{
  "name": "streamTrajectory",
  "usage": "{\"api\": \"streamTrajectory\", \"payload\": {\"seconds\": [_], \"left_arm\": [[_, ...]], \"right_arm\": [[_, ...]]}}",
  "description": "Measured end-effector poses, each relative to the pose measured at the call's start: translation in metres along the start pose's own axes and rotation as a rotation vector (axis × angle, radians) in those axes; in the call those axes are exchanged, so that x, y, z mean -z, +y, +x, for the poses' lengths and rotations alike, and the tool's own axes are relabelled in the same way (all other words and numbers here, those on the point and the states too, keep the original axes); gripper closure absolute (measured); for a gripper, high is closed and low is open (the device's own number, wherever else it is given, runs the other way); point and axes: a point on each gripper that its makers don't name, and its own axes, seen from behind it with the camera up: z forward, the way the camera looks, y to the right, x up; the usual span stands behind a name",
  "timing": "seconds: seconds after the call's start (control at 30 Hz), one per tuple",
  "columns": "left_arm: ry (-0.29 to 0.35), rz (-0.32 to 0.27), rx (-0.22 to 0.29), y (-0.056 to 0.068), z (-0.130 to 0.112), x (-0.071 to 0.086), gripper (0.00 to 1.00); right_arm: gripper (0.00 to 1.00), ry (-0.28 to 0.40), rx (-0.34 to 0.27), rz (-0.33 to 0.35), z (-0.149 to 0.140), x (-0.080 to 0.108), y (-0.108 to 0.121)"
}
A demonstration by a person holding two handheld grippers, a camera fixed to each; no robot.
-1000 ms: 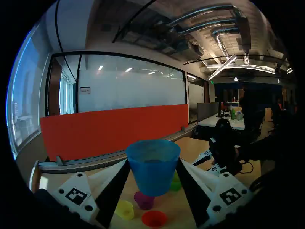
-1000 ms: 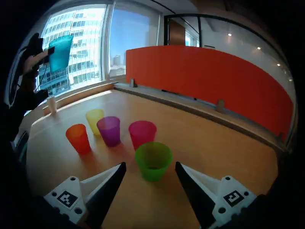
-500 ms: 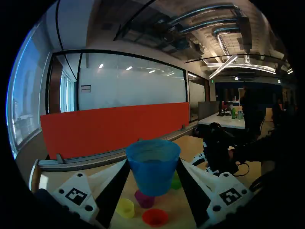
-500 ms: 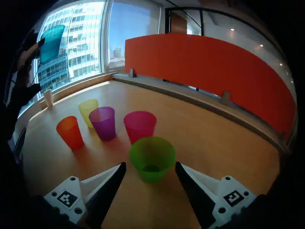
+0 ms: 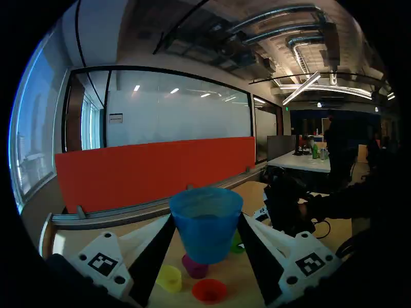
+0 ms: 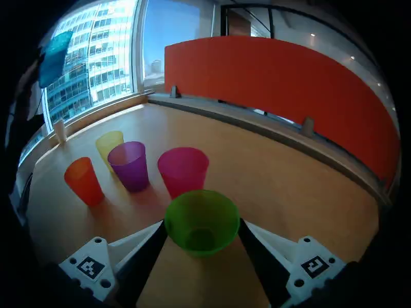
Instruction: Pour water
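1. Broadly, a wooden table [image 6: 287, 179] fills the right gripper view, with an orange partition [image 6: 287, 77] along its far edge.
2. The left gripper [image 5: 206, 220] is clenched on the blue cup [image 5: 206, 236], one finger on each side. It holds the cup upright, high above the table.
3. The right gripper [image 6: 202, 228] is low over the table. Its fingers are spread, one on each side of the green cup [image 6: 201, 218], close against the rim.
4. The blue cup shows a darker level through its wall.
5. The green cup stands on the table, nearest the right gripper.
6. Beyond it stand a pink cup [image 6: 183, 169], a purple cup [image 6: 128, 164], an orange cup [image 6: 83, 179] and a yellow cup [image 6: 109, 143], close together.
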Motion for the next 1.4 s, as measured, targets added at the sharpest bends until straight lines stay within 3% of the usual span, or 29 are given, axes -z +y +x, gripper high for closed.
{"api": "streamTrajectory", "payload": {"seconds": [0.3,0.57,1.4], "left_arm": [[-0.007,0.001,0.005,-0.001,-0.003,0.002,0.17],[-0.017,0.003,0.0,-0.001,-0.008,0.003,0.17],[-0.031,-0.008,-0.009,0.007,-0.018,0.006,0.17]], "right_arm": [[0.09,-0.004,-0.004,0.026,-0.001,-0.005,-0.008],[0.09,0.022,0.011,0.01,0.007,0.007,-0.006],[0.09,0.229,0.1,0.021,0.074,0.123,-0.046]]}}
